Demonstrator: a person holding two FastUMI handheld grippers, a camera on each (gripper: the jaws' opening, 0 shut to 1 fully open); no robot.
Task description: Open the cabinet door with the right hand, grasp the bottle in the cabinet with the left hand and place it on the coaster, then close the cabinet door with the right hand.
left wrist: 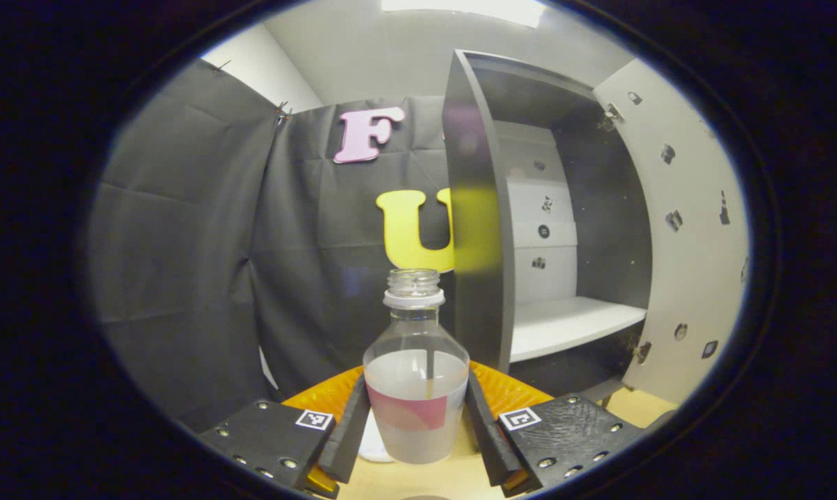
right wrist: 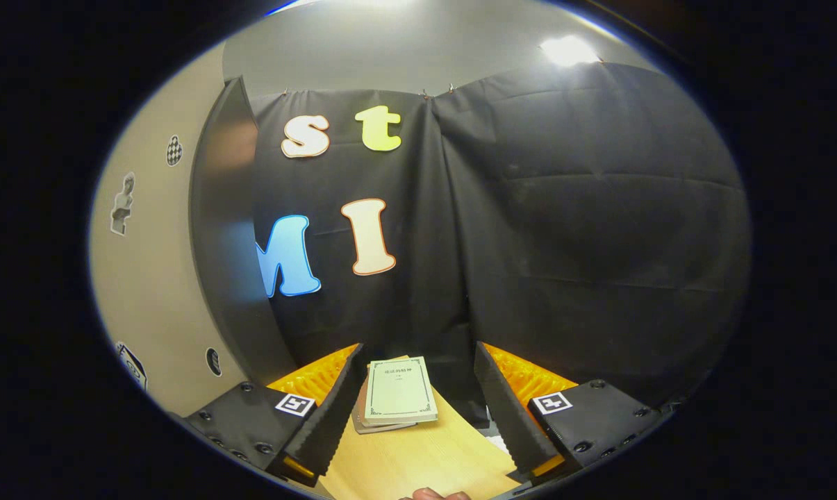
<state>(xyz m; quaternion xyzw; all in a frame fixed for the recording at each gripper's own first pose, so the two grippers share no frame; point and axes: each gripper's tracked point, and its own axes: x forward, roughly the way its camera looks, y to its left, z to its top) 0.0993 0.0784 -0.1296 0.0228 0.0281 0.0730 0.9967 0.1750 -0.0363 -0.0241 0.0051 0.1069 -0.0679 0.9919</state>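
1. Two fingers of the left gripper [left wrist: 417, 423] stand on either side of the bottle [left wrist: 416, 389], close at its lower sides — whether they press on it, I cannot tell.
2. The bottle is upright, without cap, with clear liquid up to its shoulder and a pink label; it sits at 6 o'clock in the left gripper view, on the wooden table [left wrist: 425, 479].
3. A white round edge, perhaps the coaster [left wrist: 375, 444], shows at the bottle's base at 7 o'clock.
4. The cabinet [left wrist: 475, 208] is at 2 o'clock from the bottle; its door [left wrist: 682, 229] is swung open to the right, and the white shelf [left wrist: 571, 323] is bare.
5. The right gripper [right wrist: 418, 417] is open, nothing between its fingers — beyond them, at 12 o'clock, some books [right wrist: 397, 399] lie on the table.
6. The door shows at 9 o'clock in the right gripper view.
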